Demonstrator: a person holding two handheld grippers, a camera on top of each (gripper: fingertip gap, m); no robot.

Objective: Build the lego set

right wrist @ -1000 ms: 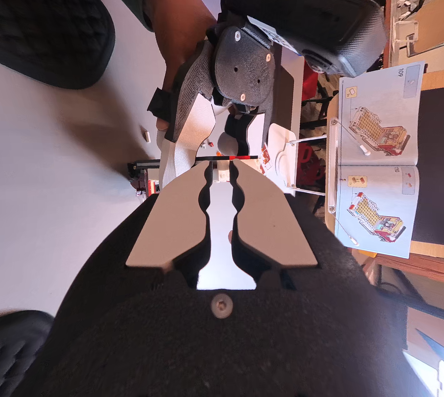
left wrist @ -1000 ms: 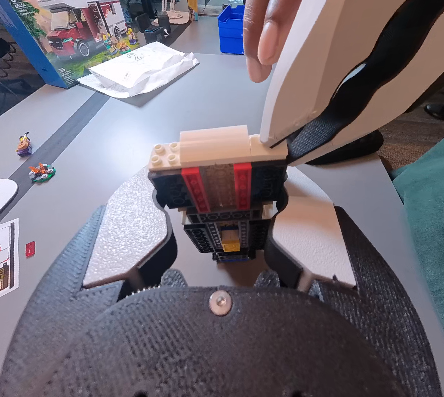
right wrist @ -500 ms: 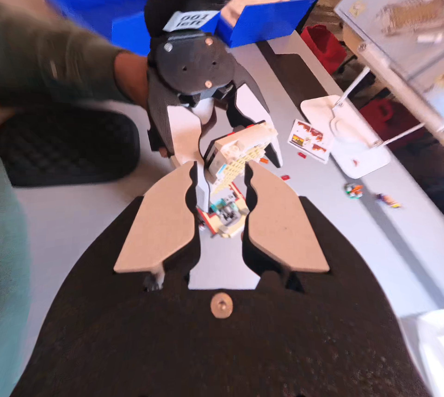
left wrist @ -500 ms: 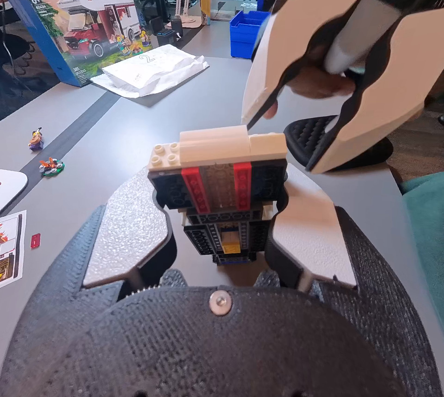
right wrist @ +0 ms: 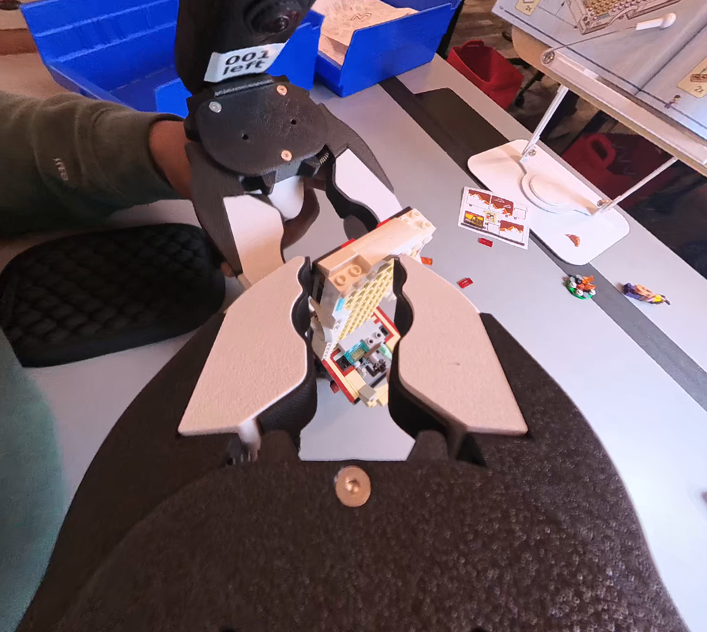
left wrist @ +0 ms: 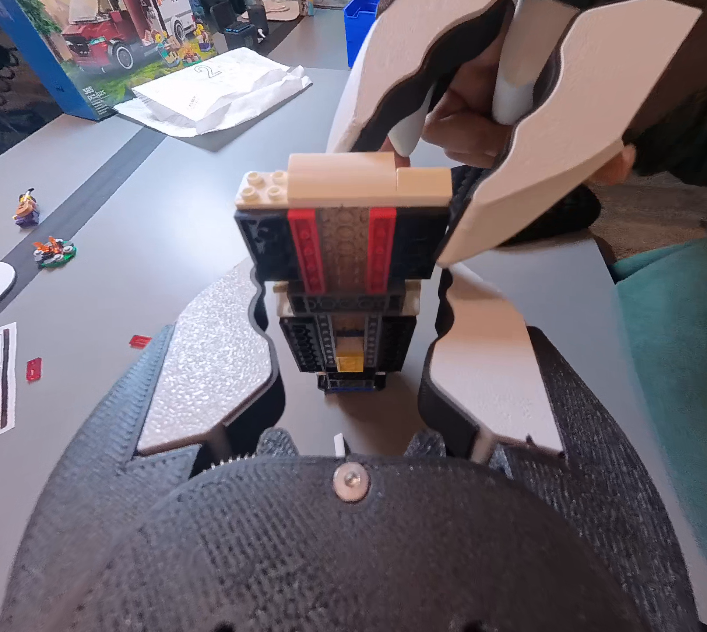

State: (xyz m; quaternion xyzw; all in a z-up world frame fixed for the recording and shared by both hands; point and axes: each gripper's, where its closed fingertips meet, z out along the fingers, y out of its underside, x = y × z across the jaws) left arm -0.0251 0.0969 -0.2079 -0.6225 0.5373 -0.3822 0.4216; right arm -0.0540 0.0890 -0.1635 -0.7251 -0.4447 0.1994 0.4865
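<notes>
The left hand-held gripper [left wrist: 348, 311] stays clamped on the upright, part-built brick camper model [left wrist: 344, 250] above the grey surface [left wrist: 153, 223]. The right hand-held gripper [right wrist: 350, 301] has released the white top bricks and swung around, jaws now apart astride the model, likely to regrip.

Lego model [left wrist: 344, 261] upright on the table [left wrist: 153, 231], between the left gripper [left wrist: 350, 292] fingers. Right gripper [left wrist: 386, 208] just beyond, to the right. Far left: set box [left wrist: 95, 28], paper bag [left wrist: 218, 89] before it. Two minifigure bits [left wrist: 53, 250] left.
</notes>
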